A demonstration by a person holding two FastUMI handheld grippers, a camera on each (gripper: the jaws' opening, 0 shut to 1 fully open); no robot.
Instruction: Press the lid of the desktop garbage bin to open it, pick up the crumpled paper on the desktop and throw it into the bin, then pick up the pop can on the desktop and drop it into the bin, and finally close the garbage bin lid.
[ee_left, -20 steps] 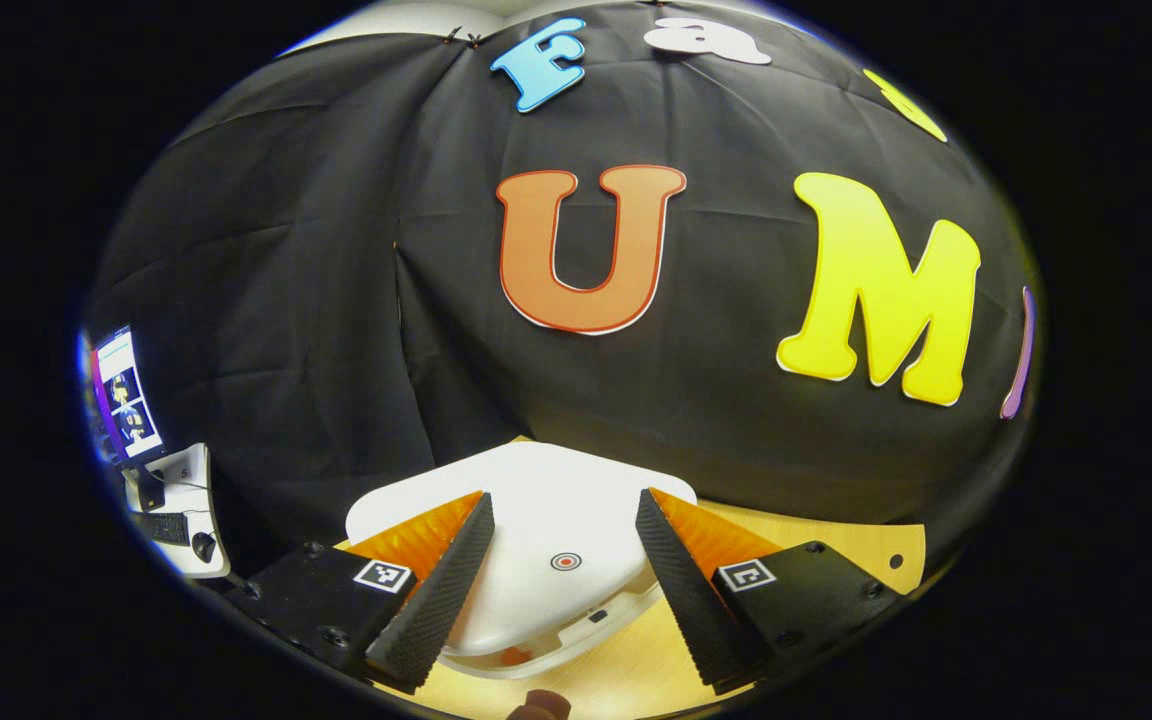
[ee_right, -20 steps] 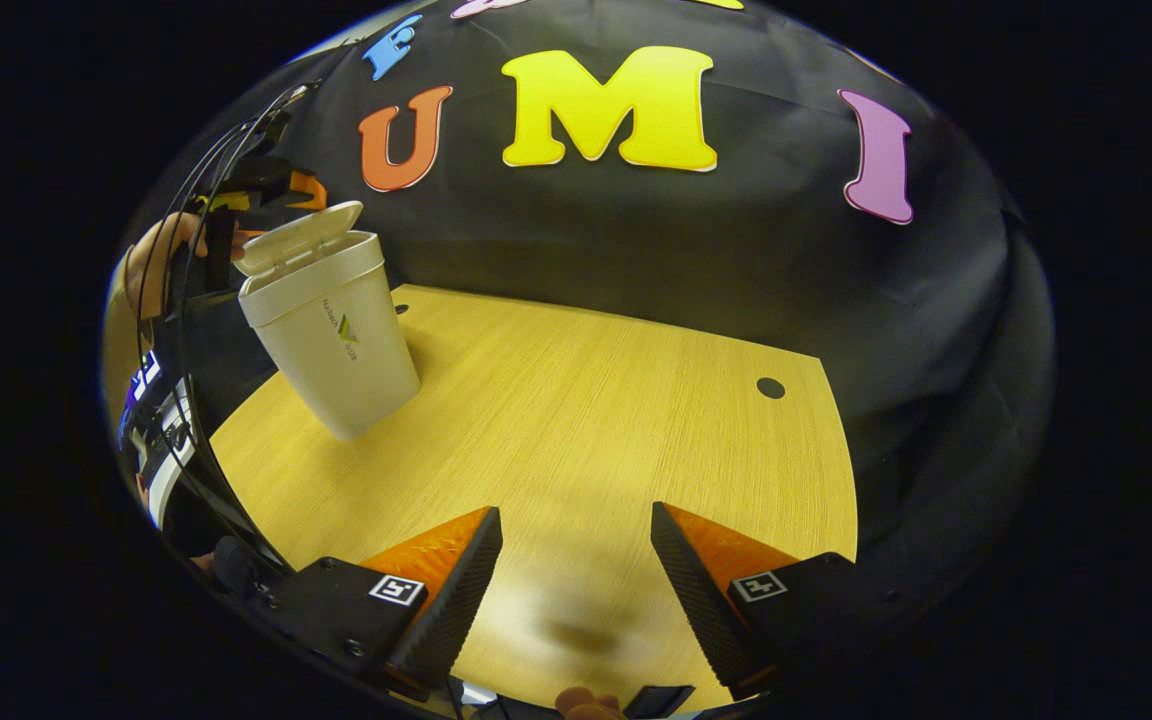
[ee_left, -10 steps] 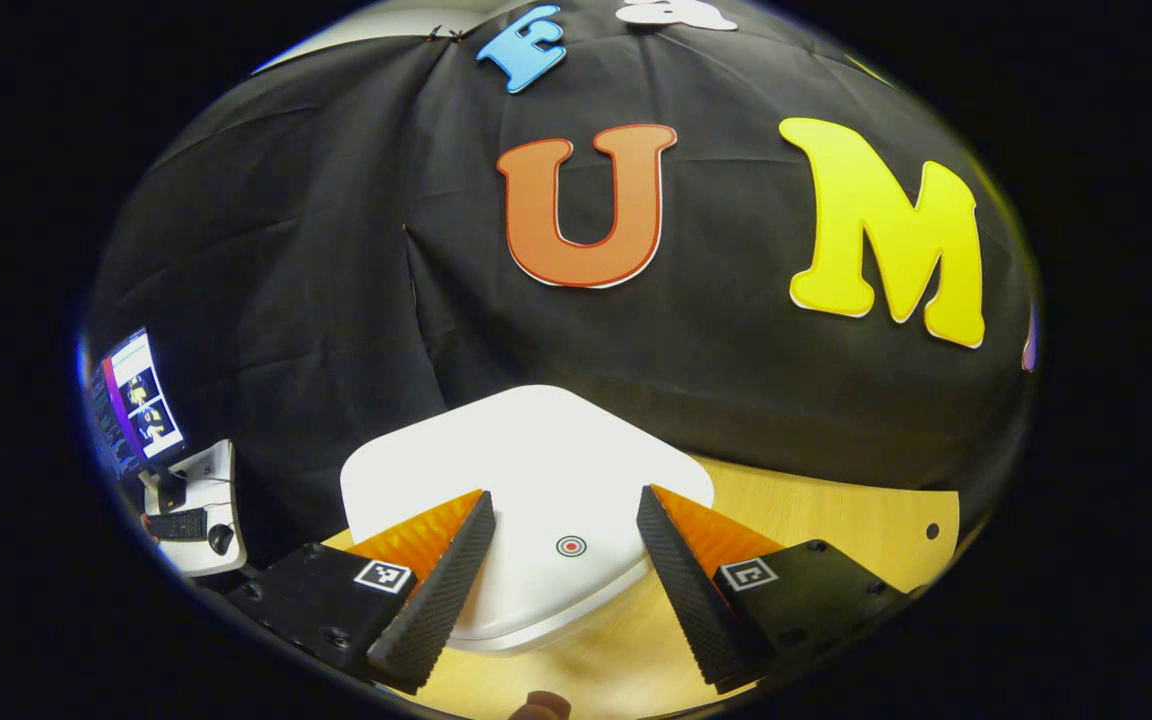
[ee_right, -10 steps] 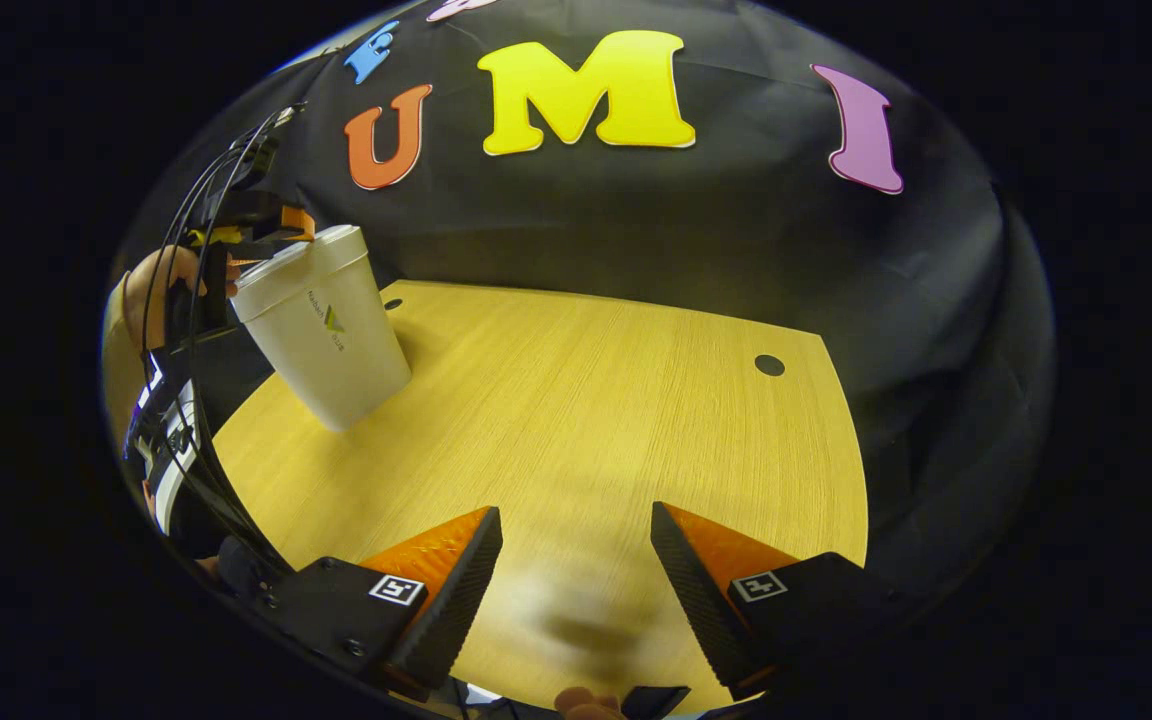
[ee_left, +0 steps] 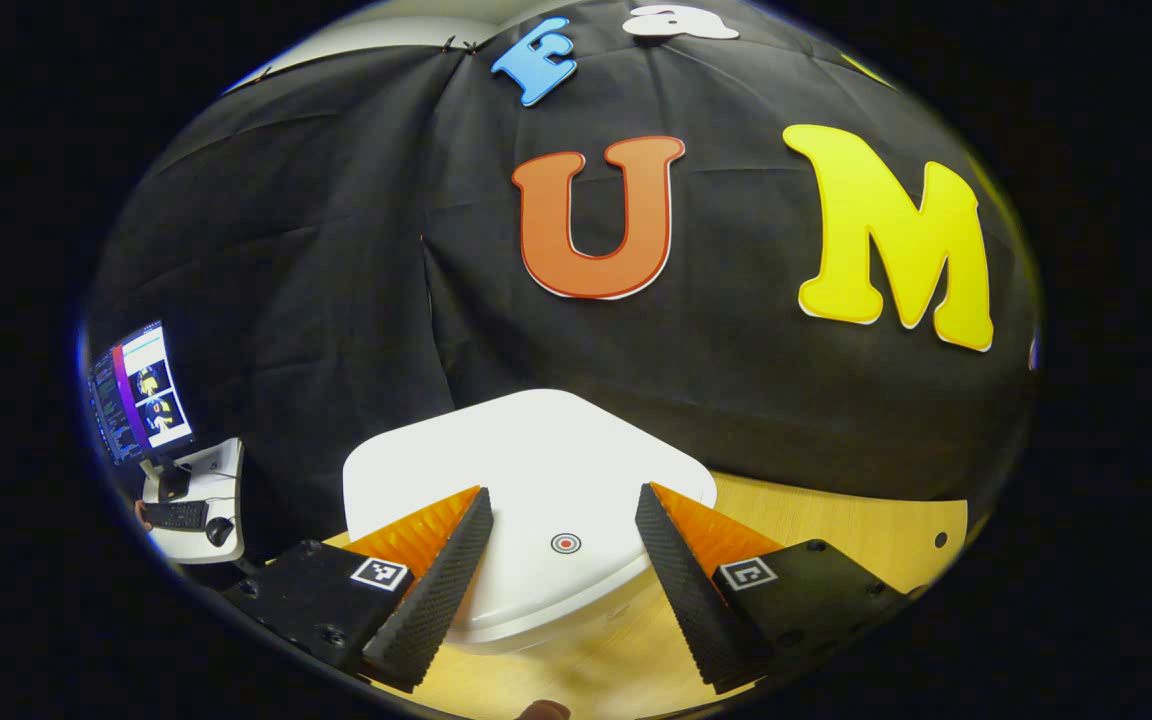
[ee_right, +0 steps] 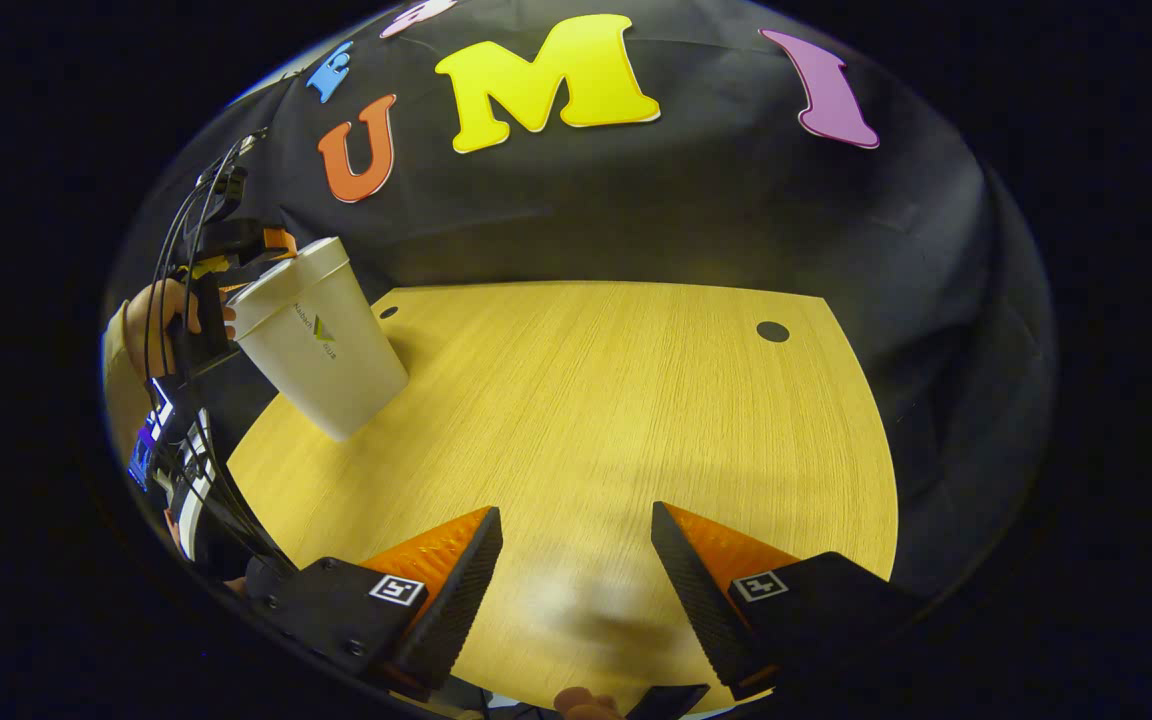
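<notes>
In the left gripper view, the left gripper [ee_left: 564,570] is held with jaws apart above the closed lid [ee_left: 536,470]. In the right gripper view, the bin [ee_right: 321,345] is seen far left on the surface [ee_right: 616,400]; the right gripper [ee_right: 576,580] is held with jaws apart, empty.

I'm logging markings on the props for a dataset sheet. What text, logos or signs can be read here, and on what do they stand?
Bin: a small logo with a line of print on its side wall, too small to read.
Bin lid: no words, just a red and white ring mark.
Left gripper and right gripper: square black-and-white tags, no text.
Table: no markings.
</notes>
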